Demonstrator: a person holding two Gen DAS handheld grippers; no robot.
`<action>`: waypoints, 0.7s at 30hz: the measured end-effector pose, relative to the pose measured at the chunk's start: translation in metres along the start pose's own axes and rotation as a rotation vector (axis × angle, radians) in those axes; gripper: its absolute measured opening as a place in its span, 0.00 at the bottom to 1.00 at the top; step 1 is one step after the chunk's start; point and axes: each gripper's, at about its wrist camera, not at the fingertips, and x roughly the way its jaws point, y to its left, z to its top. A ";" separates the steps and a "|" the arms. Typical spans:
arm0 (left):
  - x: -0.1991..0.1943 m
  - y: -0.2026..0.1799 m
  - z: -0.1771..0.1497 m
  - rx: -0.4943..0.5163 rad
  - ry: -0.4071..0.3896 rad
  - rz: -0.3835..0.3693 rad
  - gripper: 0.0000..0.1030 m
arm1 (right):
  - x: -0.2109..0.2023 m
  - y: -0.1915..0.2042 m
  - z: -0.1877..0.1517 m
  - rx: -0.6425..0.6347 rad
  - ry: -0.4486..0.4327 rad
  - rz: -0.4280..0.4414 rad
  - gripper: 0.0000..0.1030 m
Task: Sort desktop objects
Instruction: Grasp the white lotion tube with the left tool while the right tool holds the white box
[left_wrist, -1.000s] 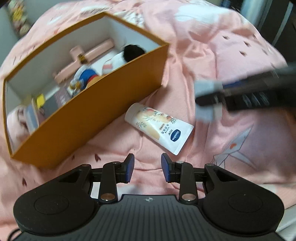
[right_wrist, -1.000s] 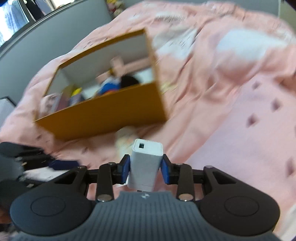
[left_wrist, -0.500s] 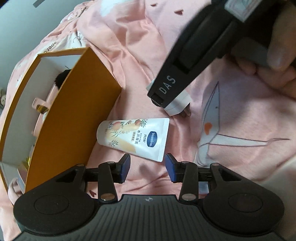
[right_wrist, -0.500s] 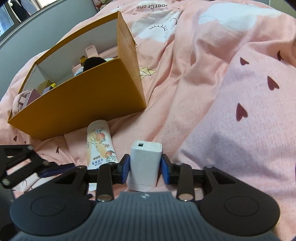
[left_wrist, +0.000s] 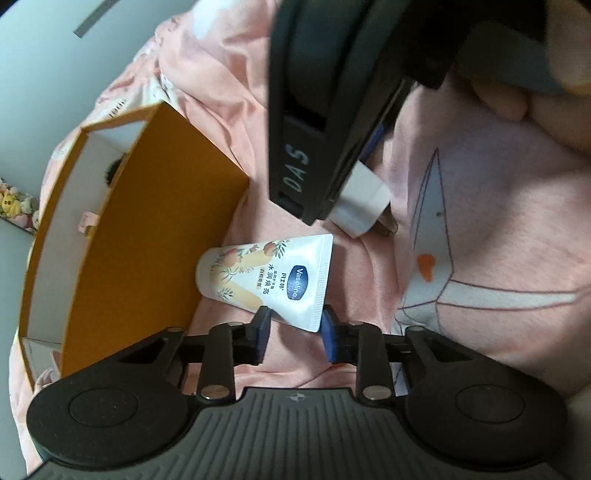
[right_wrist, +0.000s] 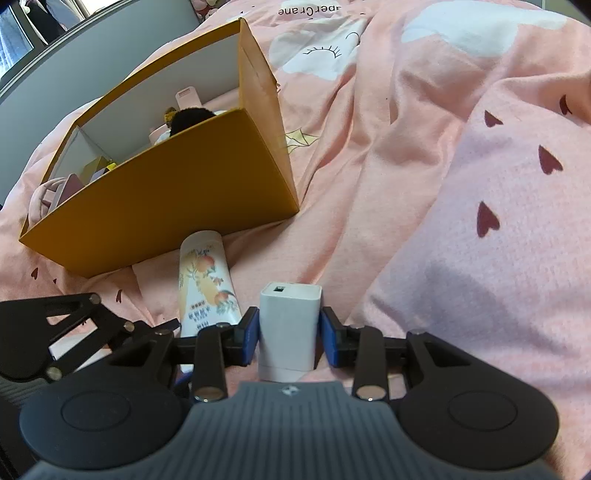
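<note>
Since a second ago the left gripper (left_wrist: 295, 332) has rolled and dropped toward the cream tube (left_wrist: 266, 275), which then lay well ahead of its fingers; now the tube's flat crimped end sits between the blue pads. Its jaws have just been closing, and the pads stand at either side of the crimp, the right one at its corner; whether they press on it cannot be told. The right gripper (right_wrist: 289, 332) has come lower as well, and it stays clenched on the white charger (right_wrist: 289, 325), as before.

That tube lies on the pink bedsheet (right_wrist: 424, 177), its round capped end pointing at the near wall of the orange box (right_wrist: 177, 199) and almost touching it. It is soft glossy plastic, white, printed with peaches and leaves and a blue oval logo, tapering from a round cap to a flat seam. From the left wrist camera the charger is a smooth, matte block with rounded edges; its metal prongs point down at the sheet, just beyond the tube's crimped end.

Stiff card forms the box, orange outside and white within, open-topped, and it already holds several small things, among them a pink bar and something black and fuzzy. Folds crease the cotton-like sheet, which is printed with small dark hearts and a paper-crane drawing.
</note>
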 end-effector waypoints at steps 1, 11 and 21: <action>-0.004 0.001 -0.002 -0.006 -0.013 0.005 0.25 | 0.000 0.000 0.000 0.001 0.000 0.002 0.36; -0.036 0.038 -0.005 -0.176 -0.123 0.070 0.12 | -0.001 -0.001 0.001 0.002 -0.001 0.005 0.37; -0.017 0.052 0.007 -0.208 -0.170 -0.001 0.16 | 0.001 0.003 0.002 -0.005 0.012 -0.005 0.37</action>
